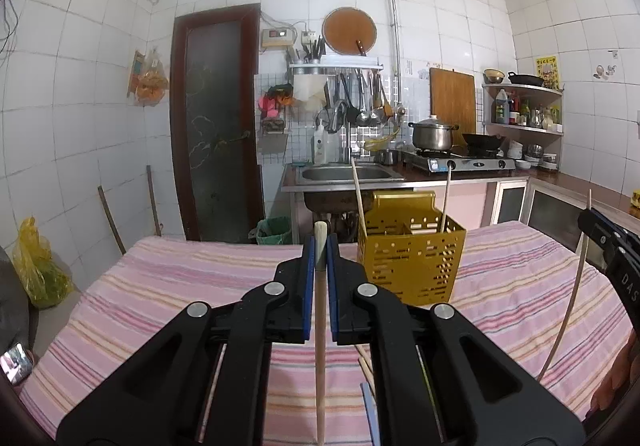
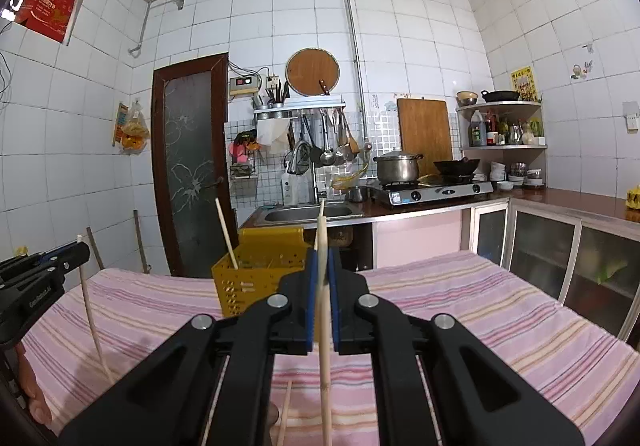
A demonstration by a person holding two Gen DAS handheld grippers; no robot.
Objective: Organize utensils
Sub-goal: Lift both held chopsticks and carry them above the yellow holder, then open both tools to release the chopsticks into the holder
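My left gripper (image 1: 320, 242) is shut on a pale wooden chopstick (image 1: 320, 346) that hangs down between the blue pads. The yellow perforated utensil holder (image 1: 412, 262) stands on the striped cloth just right of it, with two chopsticks (image 1: 359, 194) leaning inside. My right gripper (image 2: 322, 258) is shut on another chopstick (image 2: 325, 346), its top poking above the pads. The holder (image 2: 240, 286) sits just left of and behind it. Each gripper shows at the edge of the other's view, the right gripper (image 1: 608, 242) and the left gripper (image 2: 52, 266).
The table wears a pink striped cloth (image 1: 160, 286). Loose chopsticks (image 2: 286, 410) lie on it near me. Behind are a sink (image 1: 346, 174), a gas stove with a pot (image 1: 434, 136) and wok, a dark door (image 1: 218, 122) and a green bin (image 1: 276, 230).
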